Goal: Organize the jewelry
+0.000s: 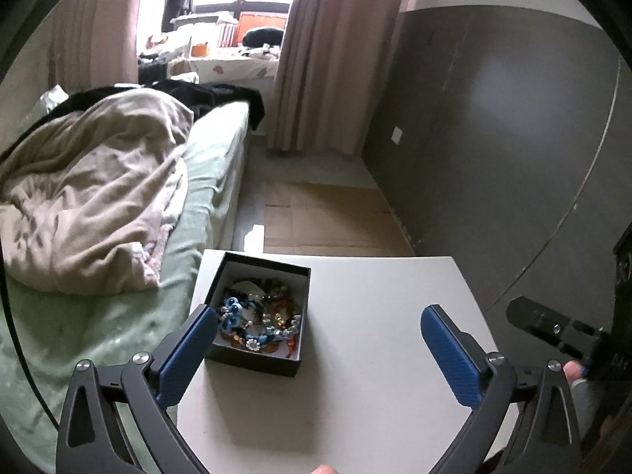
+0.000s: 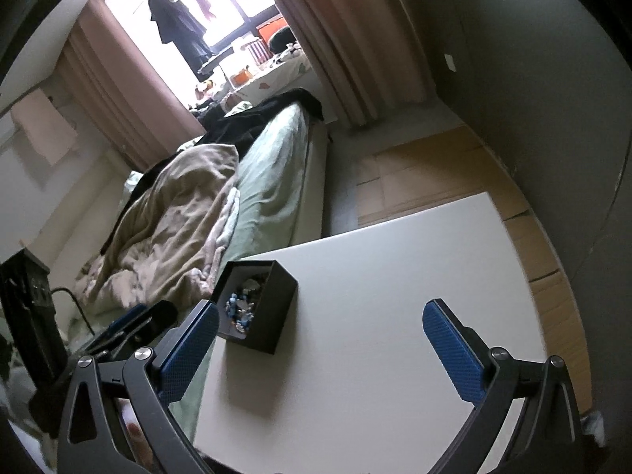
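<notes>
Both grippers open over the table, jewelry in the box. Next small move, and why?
Probably ease the left gripper forward and down into the black box: its jaws stand wide open and empty, the tangled jewelry lies just ahead by its left finger, and the right gripper sits farther off.

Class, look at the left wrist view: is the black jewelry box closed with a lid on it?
No. The black jewelry box on the white table is open, and a tangle of beaded jewelry is visible inside.

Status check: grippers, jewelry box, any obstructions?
Left gripper open, empty, above the table. Right gripper open, empty. Black box open near the table's left edge, jewelry tangled inside. Nothing blocking the box.
</notes>
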Demonstrator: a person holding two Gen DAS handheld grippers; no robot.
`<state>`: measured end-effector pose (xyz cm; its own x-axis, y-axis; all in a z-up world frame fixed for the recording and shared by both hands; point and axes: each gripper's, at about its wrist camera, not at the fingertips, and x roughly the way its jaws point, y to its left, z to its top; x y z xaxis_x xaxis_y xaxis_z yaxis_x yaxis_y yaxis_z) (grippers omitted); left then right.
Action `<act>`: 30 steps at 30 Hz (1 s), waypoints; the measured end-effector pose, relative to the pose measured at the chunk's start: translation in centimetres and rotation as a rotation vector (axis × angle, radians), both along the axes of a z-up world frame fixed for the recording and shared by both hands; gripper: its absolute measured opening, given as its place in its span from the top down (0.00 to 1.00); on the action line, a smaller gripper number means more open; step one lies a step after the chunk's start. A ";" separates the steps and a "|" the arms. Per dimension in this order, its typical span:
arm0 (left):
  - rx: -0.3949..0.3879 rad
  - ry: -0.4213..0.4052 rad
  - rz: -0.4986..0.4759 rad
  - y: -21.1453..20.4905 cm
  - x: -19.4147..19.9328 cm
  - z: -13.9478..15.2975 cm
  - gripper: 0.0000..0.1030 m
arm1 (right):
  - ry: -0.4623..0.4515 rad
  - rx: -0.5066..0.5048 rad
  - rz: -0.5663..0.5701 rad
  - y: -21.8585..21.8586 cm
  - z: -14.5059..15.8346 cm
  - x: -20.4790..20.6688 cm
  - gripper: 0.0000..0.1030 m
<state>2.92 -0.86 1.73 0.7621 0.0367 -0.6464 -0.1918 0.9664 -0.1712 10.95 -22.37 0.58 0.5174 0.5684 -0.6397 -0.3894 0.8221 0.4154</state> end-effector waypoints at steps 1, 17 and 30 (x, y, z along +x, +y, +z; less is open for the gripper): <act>0.012 0.000 -0.003 -0.2 -0.1 0.0 0.00 | -0.010 -0.010 -0.002 -0.3 0.2 -0.1 0.00; 0.005 0.012 -0.026 -0.6 -0.4 -0.3 0.00 | -0.039 -0.061 0.002 -1.4 0.6 -0.4 0.00; -0.002 0.011 -0.020 -0.1 -0.3 -0.5 0.00 | -0.036 -0.075 0.010 -1.0 0.1 -0.3 0.00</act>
<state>2.64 -0.95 1.23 0.7552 0.0202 -0.6551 -0.1743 0.9697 -0.1710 10.68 -23.39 0.71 0.5356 0.5247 -0.6617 -0.4112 0.8464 0.3384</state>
